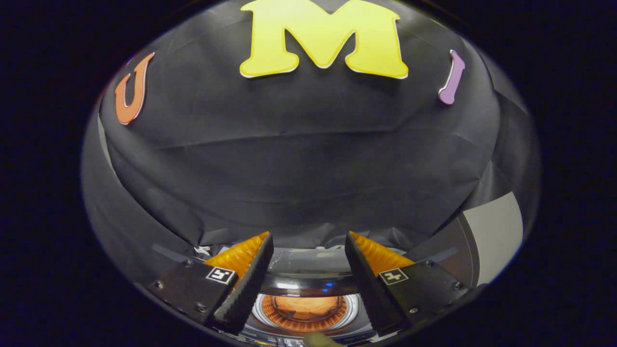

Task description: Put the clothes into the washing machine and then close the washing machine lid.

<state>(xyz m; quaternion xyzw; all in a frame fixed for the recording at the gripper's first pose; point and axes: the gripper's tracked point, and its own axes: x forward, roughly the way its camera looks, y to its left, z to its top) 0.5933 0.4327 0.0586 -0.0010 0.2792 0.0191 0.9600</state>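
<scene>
A small top-loading washing machine (308, 332) sits below and between my fingers. An orange garment (304, 308) lies inside its shiny round drum. Behind the drum opening a dark glossy lid (308, 282) with a clear pane looks raised, though I cannot tell this for sure. A strip of buttons (284, 341) runs along the machine's near edge. My gripper (309, 236) hovers above the machine, open, its fingers spread wide with nothing between them.
The black cloth wall (299, 168) hangs close behind the machine. A pale grey panel (496, 231) stands beyond the right finger. A small white scrap (203, 250) lies near the left finger's tip.
</scene>
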